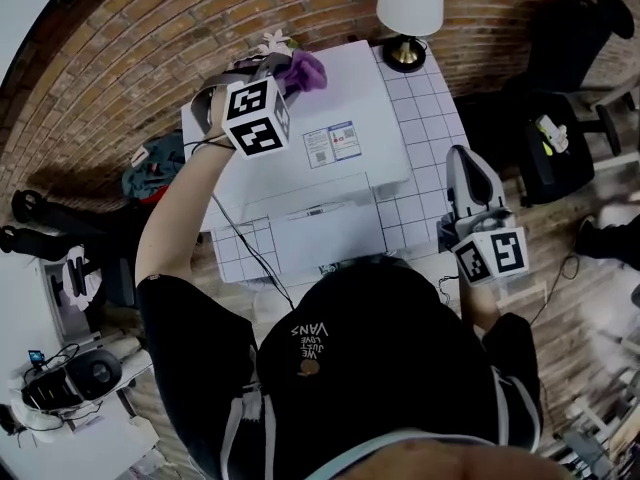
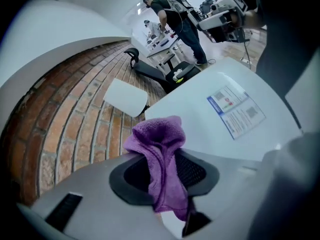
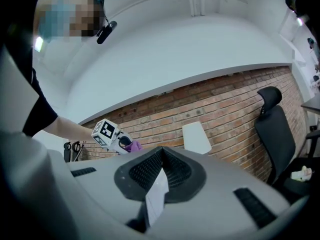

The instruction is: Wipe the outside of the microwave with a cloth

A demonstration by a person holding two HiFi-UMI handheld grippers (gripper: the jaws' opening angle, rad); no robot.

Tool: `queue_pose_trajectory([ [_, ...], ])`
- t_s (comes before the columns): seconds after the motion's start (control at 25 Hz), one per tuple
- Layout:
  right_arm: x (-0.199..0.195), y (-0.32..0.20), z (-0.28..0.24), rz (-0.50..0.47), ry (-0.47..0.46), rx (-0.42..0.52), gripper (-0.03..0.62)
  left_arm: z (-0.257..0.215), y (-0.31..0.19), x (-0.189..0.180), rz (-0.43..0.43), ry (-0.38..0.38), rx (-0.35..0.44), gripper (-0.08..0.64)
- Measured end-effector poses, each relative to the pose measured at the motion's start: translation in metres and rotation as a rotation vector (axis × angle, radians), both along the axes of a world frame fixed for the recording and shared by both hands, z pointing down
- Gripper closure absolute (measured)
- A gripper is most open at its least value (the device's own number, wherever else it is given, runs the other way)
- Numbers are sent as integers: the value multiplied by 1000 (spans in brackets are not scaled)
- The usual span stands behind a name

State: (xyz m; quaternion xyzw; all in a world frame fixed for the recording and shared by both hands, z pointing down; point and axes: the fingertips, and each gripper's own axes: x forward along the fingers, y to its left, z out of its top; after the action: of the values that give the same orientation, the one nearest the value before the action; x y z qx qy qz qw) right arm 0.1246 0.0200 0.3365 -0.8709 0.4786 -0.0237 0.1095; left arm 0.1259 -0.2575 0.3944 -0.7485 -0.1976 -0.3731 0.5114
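Observation:
The white microwave [image 1: 340, 168] stands on the gridded table, with a label sticker [image 1: 331, 144] on its top. My left gripper [image 1: 283, 76] is over the microwave's far left top corner, shut on a purple cloth [image 1: 304, 70]. In the left gripper view the purple cloth [image 2: 161, 156] hangs bunched between the jaws of the left gripper [image 2: 162, 151], above the microwave top [image 2: 210, 124]. My right gripper [image 1: 459, 156] hovers over the table to the right of the microwave. In its own view the right gripper [image 3: 160, 156] has its jaws together, holding nothing, and the left gripper [image 3: 107, 134] shows far off.
A table lamp [image 1: 410, 8] with a white shade stands at the table's far right corner, against the brick wall [image 1: 150, 38]. The gridded table [image 1: 430, 118] shows to the right of the microwave. A black office chair [image 3: 277, 134] stands to the right. A person [image 2: 175, 19] stands far off.

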Motion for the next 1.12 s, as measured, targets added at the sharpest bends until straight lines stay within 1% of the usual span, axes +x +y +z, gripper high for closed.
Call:
queue_pose_trajectory([
  [0.08, -13, -15, -2, -24, 4, 4, 595, 1, -24, -33, -35, -6, 8, 426],
  [0.4, -62, -77, -7, -128, 17, 8, 595, 6, -110, -161, -211, -32, -8, 426],
  [0.52, -77, -95, -6, -159, 19, 11, 595, 13, -129, -200, -252, -56, -10, 426],
  [0.64, -87, -108, -6, -180, 21, 14, 595, 22, -140, -227, -277, -78, -16, 426],
  [0.72, -91, -113, -6, -187, 19, 15, 595, 25, -142, -236, -278, -89, -18, 426],
  [0.84, -93, -115, -5, -190, 15, 17, 594, 26, -137, -232, -261, -91, -22, 426],
  [0.96, -88, -110, -5, -180, 13, 18, 595, 27, -125, -213, -221, -92, -15, 426],
  [1.12, -73, -93, -4, -151, 12, 17, 595, 27, -97, -176, -145, -98, -4, 426],
])
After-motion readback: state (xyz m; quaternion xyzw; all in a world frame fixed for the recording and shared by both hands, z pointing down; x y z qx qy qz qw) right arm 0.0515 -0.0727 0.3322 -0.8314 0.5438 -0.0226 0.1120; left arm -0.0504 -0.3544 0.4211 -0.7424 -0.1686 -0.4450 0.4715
